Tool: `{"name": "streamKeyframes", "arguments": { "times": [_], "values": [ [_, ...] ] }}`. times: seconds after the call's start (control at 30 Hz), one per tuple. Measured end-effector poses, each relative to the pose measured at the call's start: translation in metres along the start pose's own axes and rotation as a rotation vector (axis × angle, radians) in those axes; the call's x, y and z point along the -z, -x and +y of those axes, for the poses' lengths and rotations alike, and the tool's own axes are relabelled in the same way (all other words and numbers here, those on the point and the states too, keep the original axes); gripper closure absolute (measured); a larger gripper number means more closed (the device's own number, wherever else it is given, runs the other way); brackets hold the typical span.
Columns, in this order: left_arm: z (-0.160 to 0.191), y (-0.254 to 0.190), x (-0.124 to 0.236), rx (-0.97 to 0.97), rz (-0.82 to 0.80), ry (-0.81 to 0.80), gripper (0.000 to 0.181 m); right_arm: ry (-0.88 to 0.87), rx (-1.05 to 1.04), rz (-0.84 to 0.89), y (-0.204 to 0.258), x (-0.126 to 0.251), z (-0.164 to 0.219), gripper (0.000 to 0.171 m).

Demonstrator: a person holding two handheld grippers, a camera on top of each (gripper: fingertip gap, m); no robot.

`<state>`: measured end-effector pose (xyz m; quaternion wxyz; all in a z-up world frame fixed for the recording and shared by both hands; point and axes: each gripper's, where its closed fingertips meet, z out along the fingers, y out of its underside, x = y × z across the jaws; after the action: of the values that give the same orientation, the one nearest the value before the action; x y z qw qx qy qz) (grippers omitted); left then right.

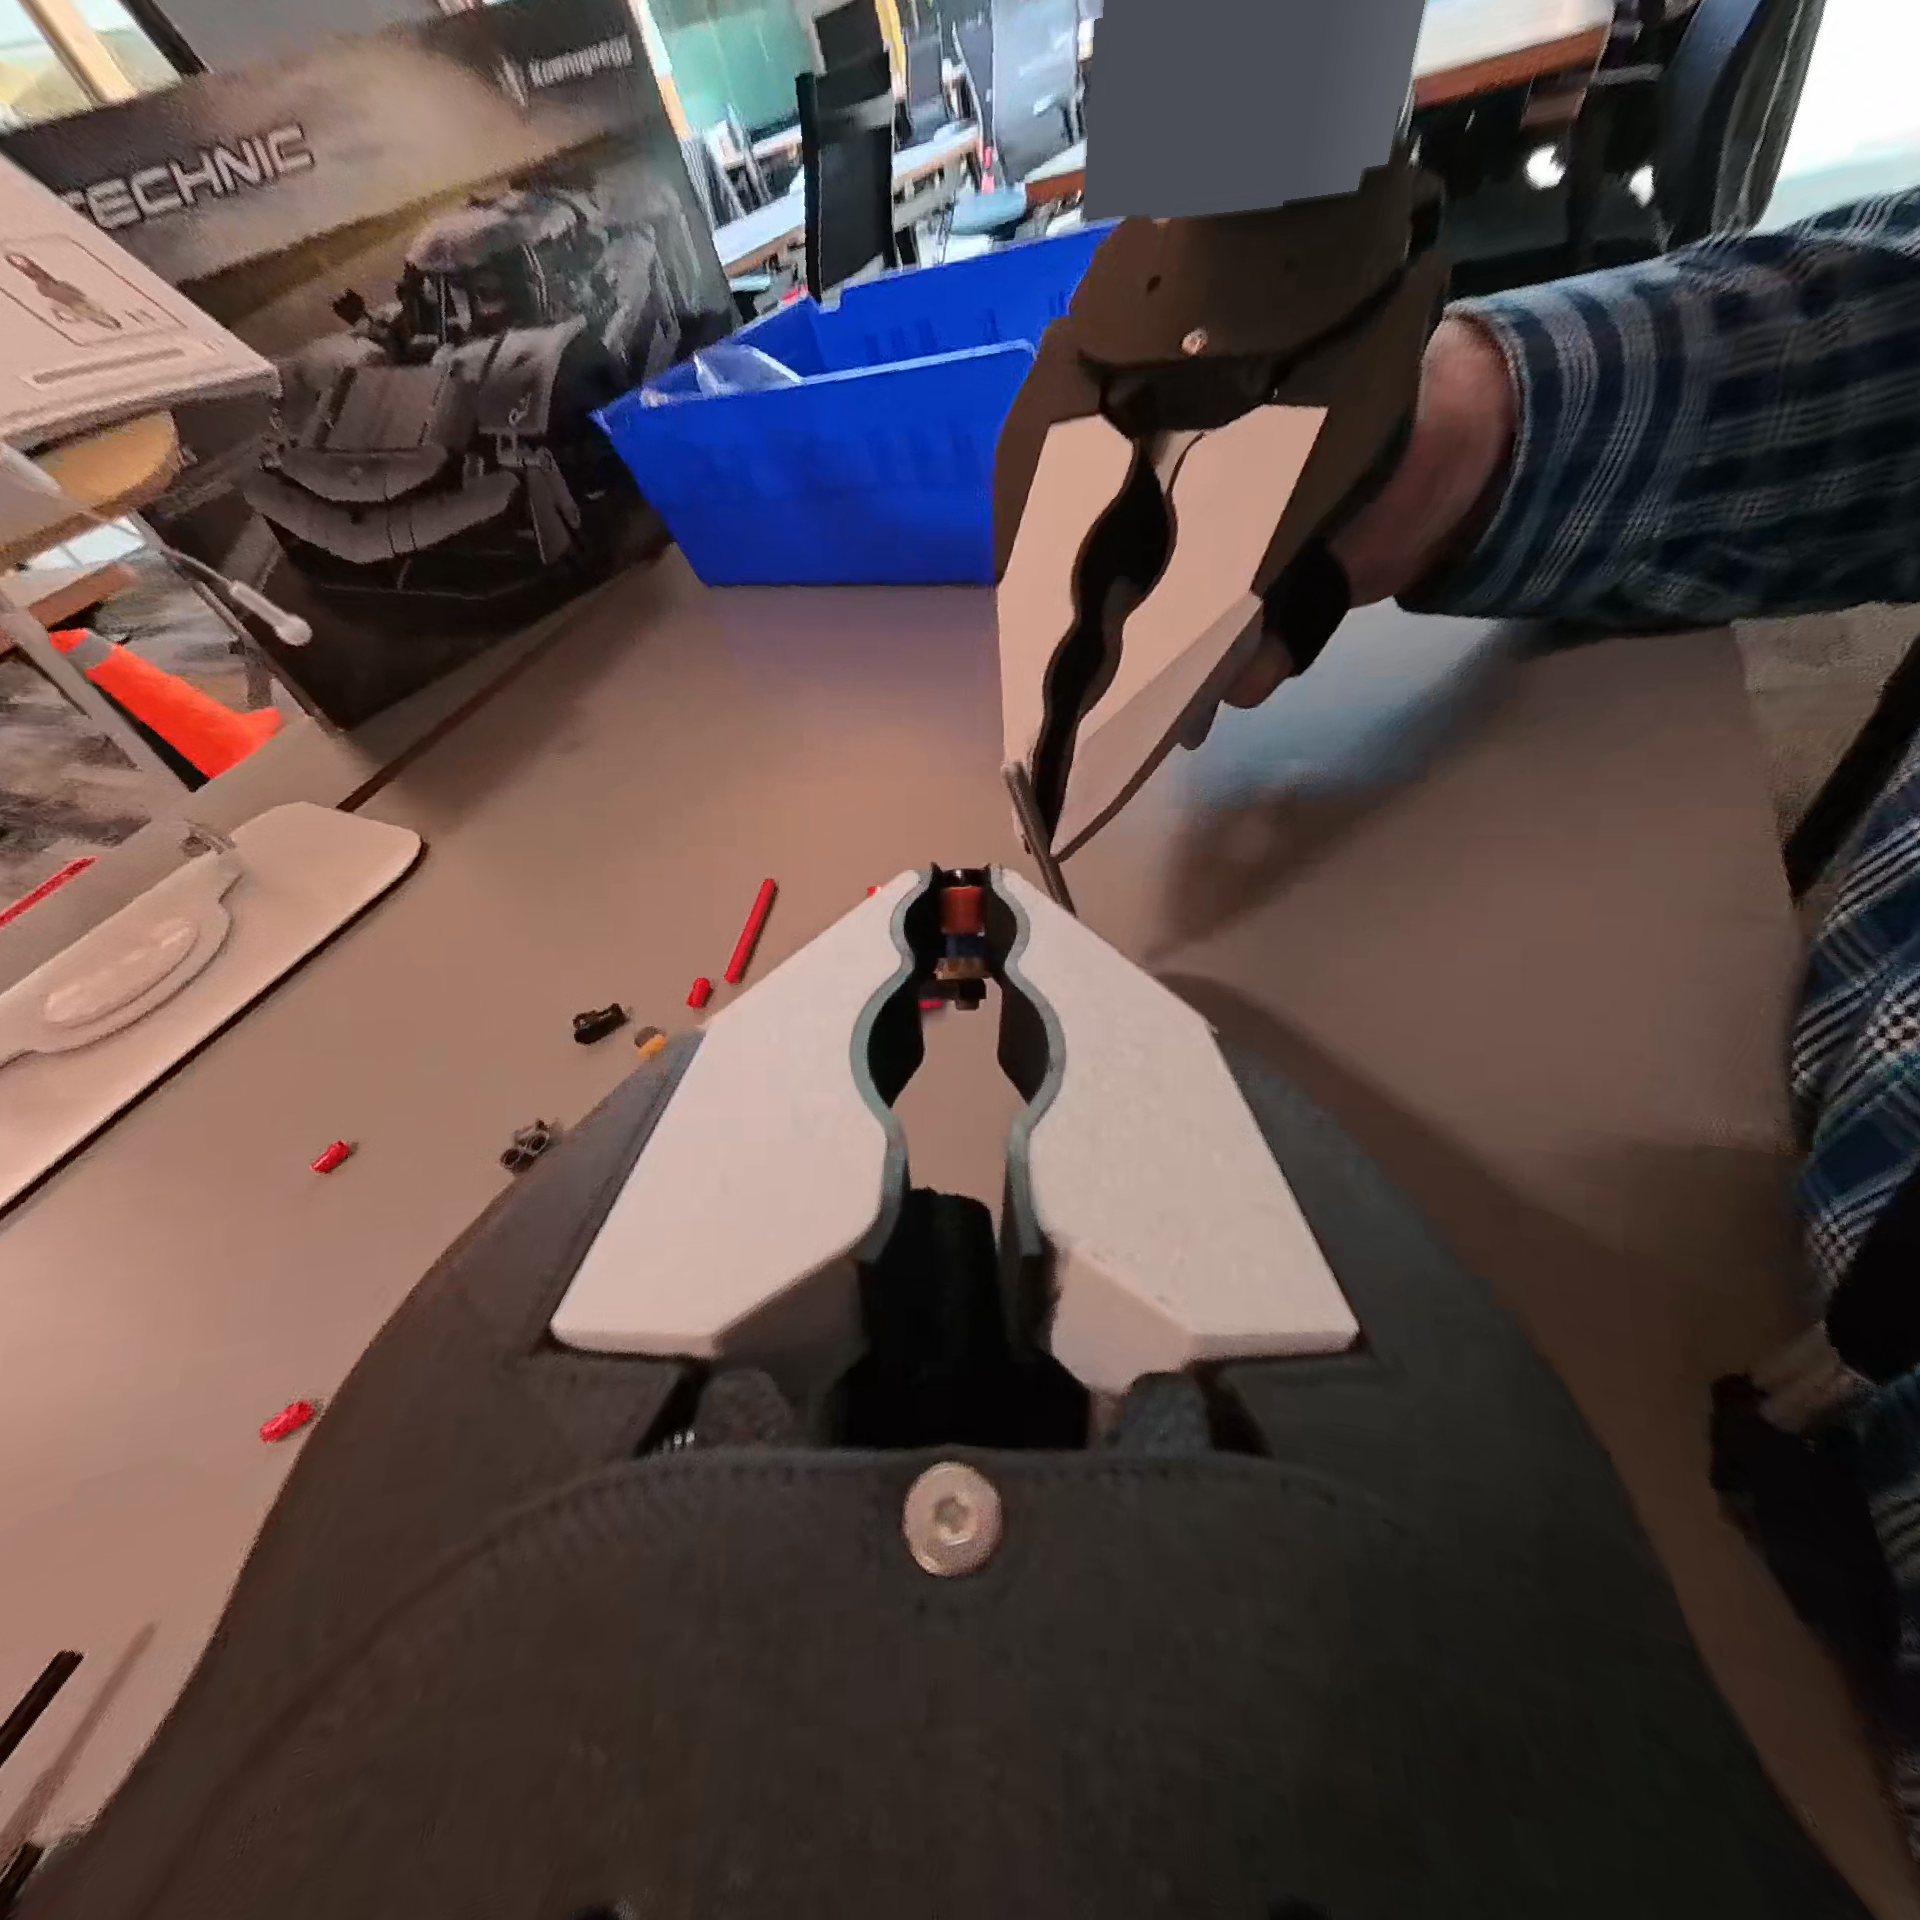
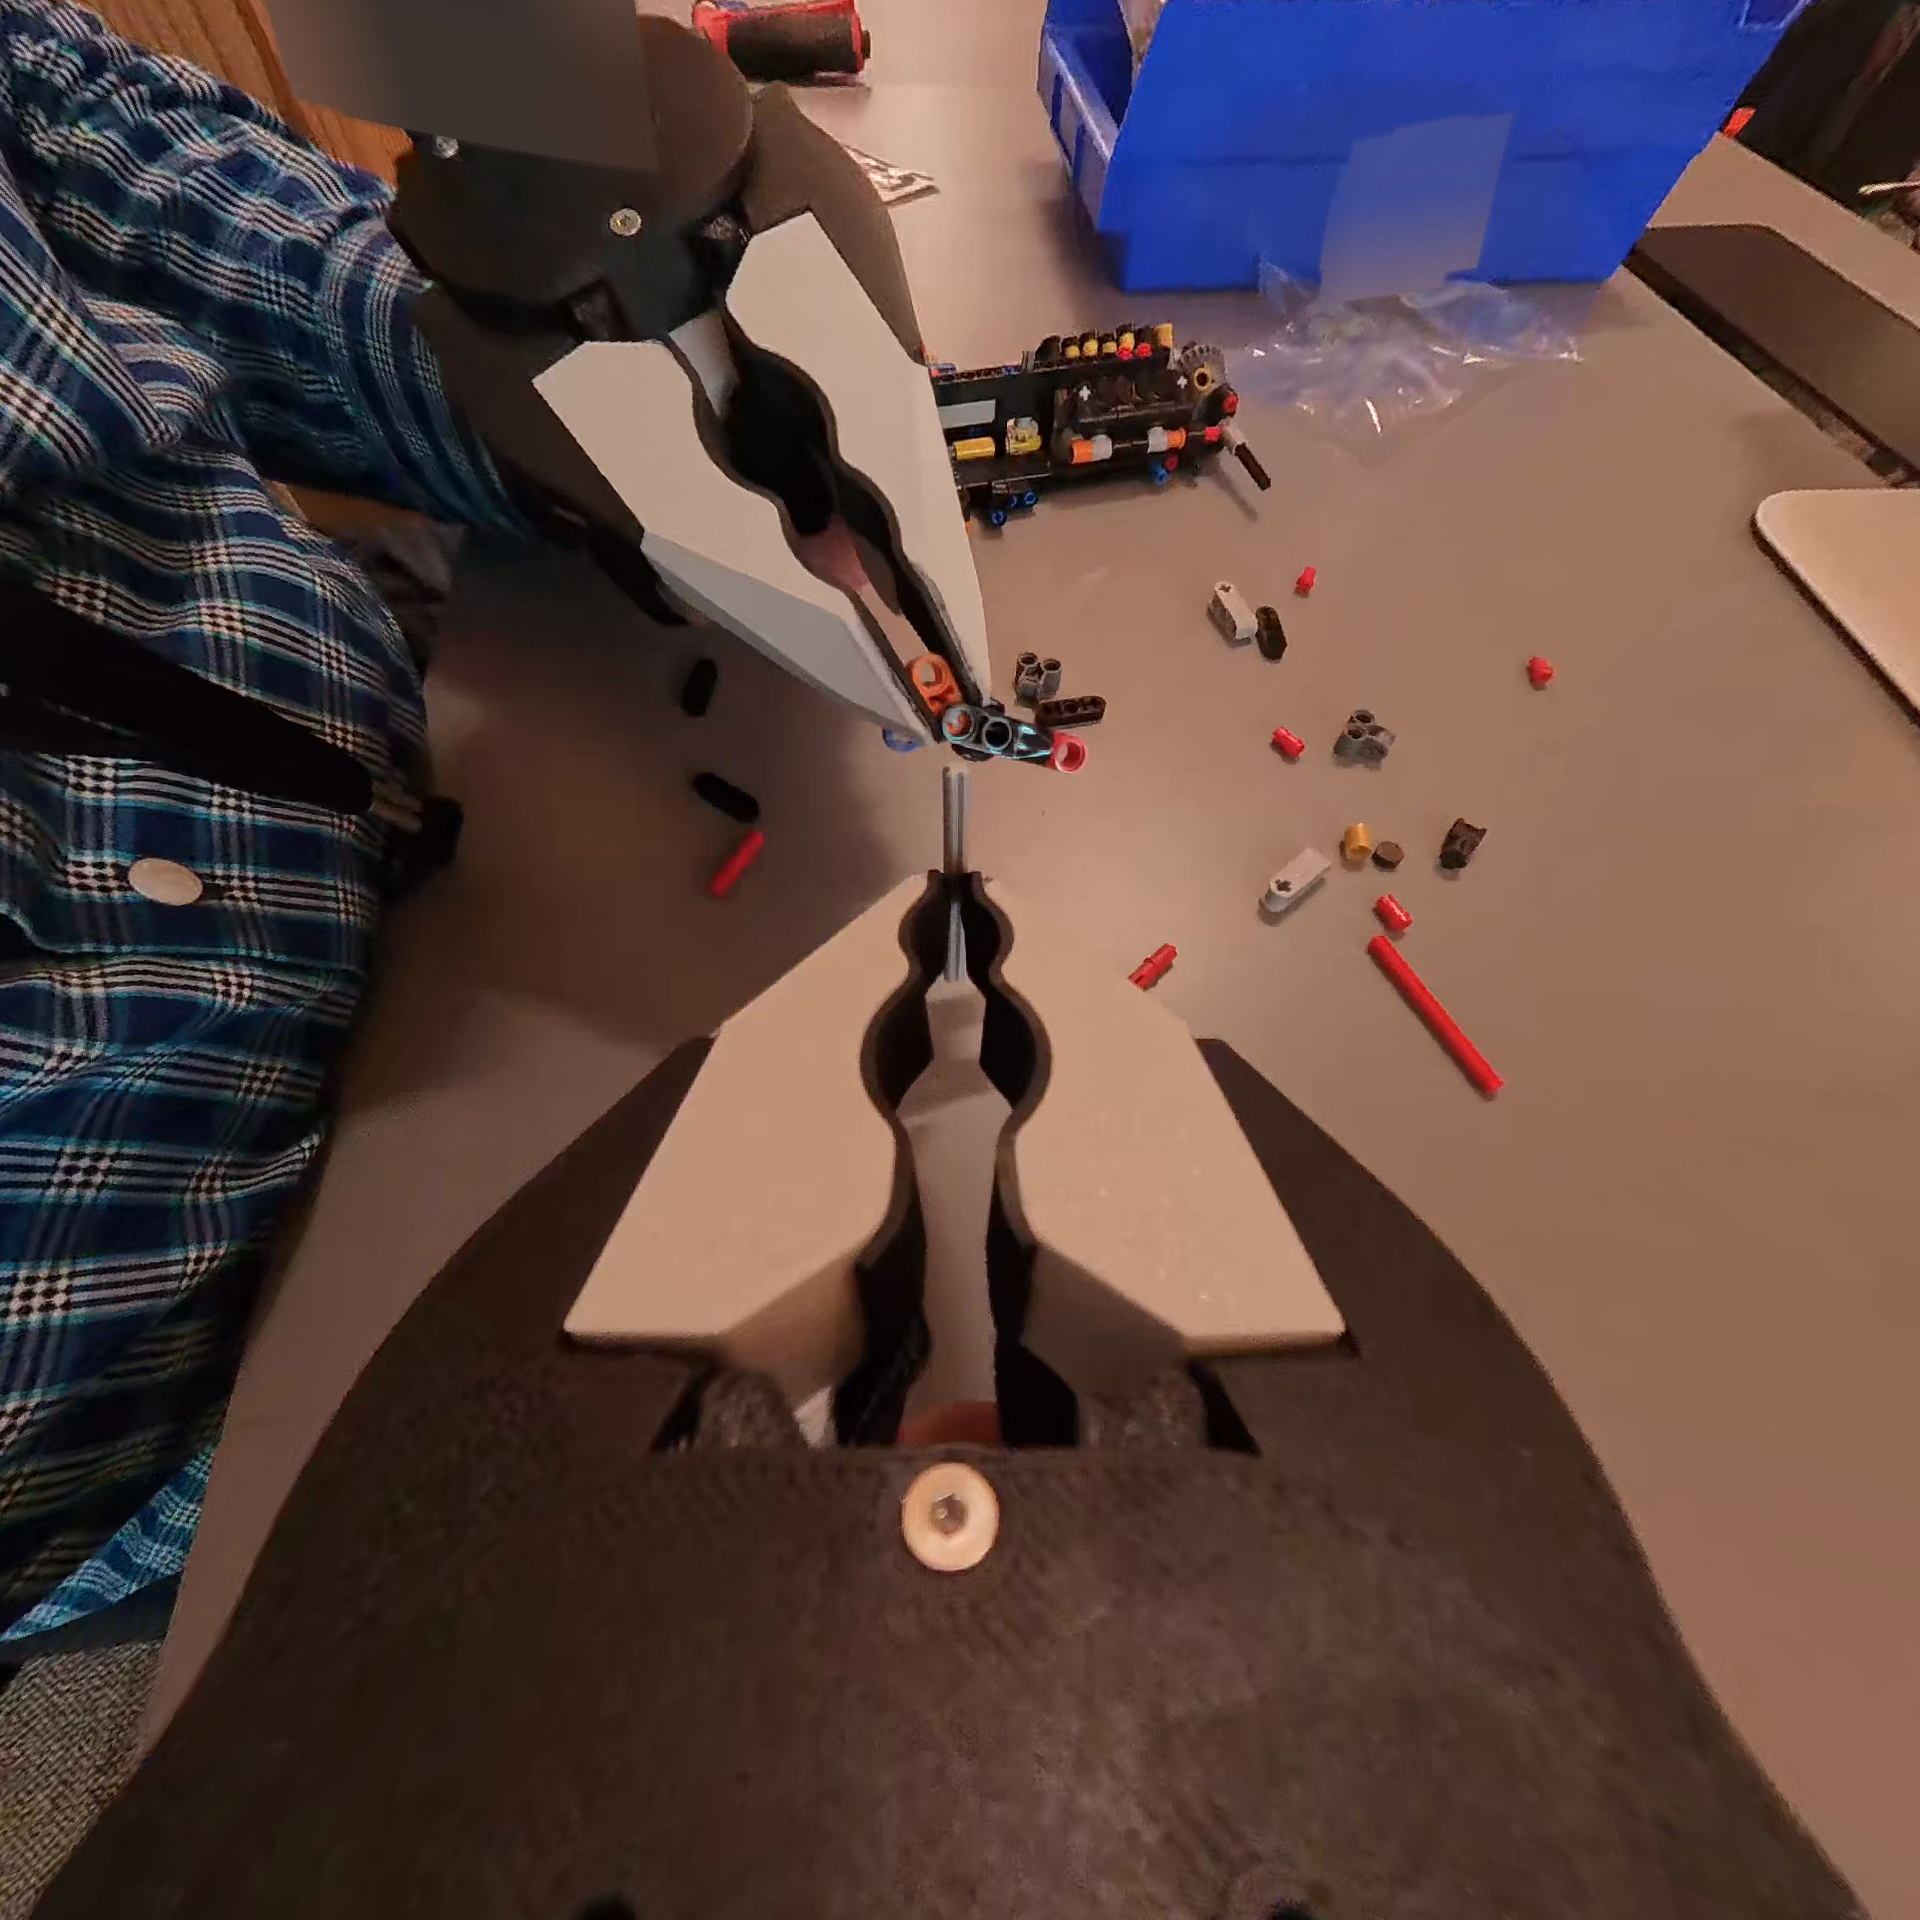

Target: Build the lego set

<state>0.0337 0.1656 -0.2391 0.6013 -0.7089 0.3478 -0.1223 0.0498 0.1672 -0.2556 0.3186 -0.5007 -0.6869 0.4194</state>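
Observation:
My left gripper (image 1: 961, 883) is shut on a small lego assembly (image 1: 961, 935) of orange, black, blue and red pieces. In the right wrist view that gripper (image 2: 951, 717) comes in from the upper left, with the assembly (image 2: 997, 732) sticking out of its tips just above the table. My right gripper (image 2: 951, 883) is shut on a thin grey axle (image 2: 954, 821), which points at the assembly with a small gap between them. The right gripper also shows in the left wrist view (image 1: 1044, 842), just right of my left tips. A partly built black model (image 2: 1091, 416) lies farther back.
Loose red, grey and black pieces lie scattered on the grey table, among them a long red axle (image 2: 1434, 1013). A blue bin (image 2: 1403, 135) and a clear plastic bag (image 2: 1403, 353) stand behind. A set box (image 1: 395, 364) stands at the left. A plaid sleeve (image 2: 156, 623) is close. My left and right fingertips are right by each other. It is some 20 cm from my left tips to the partly built black model (image 2: 1091, 416).

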Motion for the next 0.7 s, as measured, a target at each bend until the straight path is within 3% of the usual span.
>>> {"name": "streamKeyframes", "arguments": {
  "times": [0.33, 0.6, 0.7],
  "values": [
    [-0.01, 0.001, 0.003, 0.114, 0.05, -0.094, 0.175, 0.031, 0.012, -0.019, 0.007, 0.001, 0.006, 0.171],
    [0.033, -0.015, -0.029, 0.053, 0.1, 0.243, 0.174, 0.133, -0.043, -0.037, 0.003, -0.001, 0.03, 0.171],
    [0.04, -0.015, -0.031, 0.014, 0.099, 0.288, 0.174, 0.192, -0.028, -0.022, 0.001, -0.004, 0.04, 0.171]
  ]
}}
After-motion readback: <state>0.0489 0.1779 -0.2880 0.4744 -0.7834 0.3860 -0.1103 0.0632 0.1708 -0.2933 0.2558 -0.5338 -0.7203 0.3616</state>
